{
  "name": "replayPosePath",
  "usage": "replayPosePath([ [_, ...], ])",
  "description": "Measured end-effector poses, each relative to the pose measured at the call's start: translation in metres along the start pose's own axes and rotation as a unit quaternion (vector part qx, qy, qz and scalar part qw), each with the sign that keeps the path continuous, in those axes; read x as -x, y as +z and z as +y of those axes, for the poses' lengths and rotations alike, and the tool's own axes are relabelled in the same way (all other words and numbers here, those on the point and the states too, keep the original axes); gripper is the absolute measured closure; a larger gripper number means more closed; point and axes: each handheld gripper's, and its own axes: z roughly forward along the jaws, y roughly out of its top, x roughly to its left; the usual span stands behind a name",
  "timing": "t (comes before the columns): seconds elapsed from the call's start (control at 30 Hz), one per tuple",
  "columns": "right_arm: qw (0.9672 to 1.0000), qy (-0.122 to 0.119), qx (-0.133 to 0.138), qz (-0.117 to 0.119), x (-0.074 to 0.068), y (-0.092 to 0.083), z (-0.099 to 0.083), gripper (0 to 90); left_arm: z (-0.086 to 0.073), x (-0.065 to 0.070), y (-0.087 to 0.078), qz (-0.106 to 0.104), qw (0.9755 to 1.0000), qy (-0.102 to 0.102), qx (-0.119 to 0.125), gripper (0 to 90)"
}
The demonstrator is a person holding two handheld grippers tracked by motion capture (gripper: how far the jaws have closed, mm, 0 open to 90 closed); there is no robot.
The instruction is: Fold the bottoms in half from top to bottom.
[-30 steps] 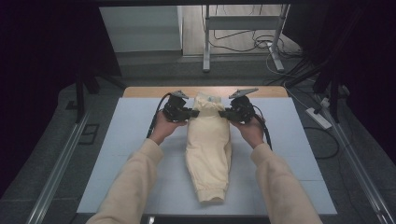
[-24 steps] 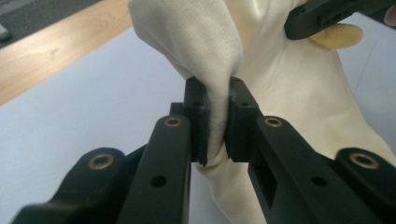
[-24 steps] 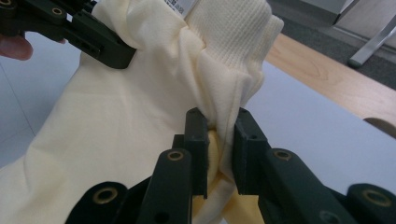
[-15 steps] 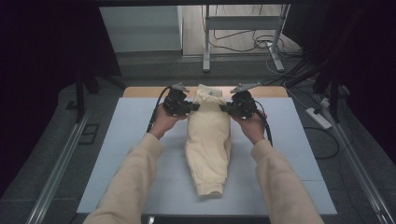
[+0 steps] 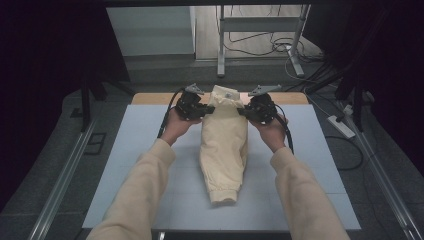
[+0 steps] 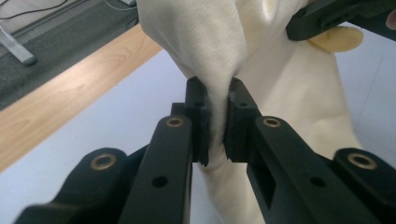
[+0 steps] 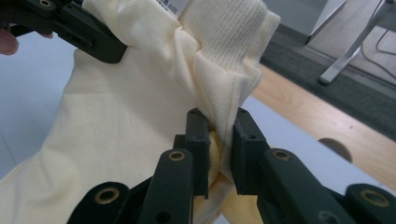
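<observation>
Keep the cuffed near end of the cream garment (image 5: 223, 150) trailing on the pale worktop (image 5: 125, 165) and lift evenly, forearms stretched forward, left gripper (image 5: 202, 111) and right gripper (image 5: 243, 112) each clamped tight on one far corner, level, facing each other.

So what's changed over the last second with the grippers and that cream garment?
Both grippers, left gripper and right gripper, have lifted the far end of the cream garment slightly up and away from the person. Nothing was let go: each stays clamped on a bunch of fabric. The garment's near end still lies on the white mat.
</observation>
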Motion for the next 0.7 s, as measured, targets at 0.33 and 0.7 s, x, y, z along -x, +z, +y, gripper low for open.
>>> replayPosePath([
  [0.33, 0.9991, -0.008, 0.031, -0.028, 0.016, -0.016, 0.034, 78.6, 0.034, -0.004, -0.016, 0.013, 0.9993, 0.023, 0.026, 82.0],
  [0.7, 0.9996, -0.005, 0.013, -0.026, 0.01, -0.003, 0.012, 78.6, 0.013, -0.002, -0.001, 0.015, 0.9996, 0.018, 0.013, 82.0],
])
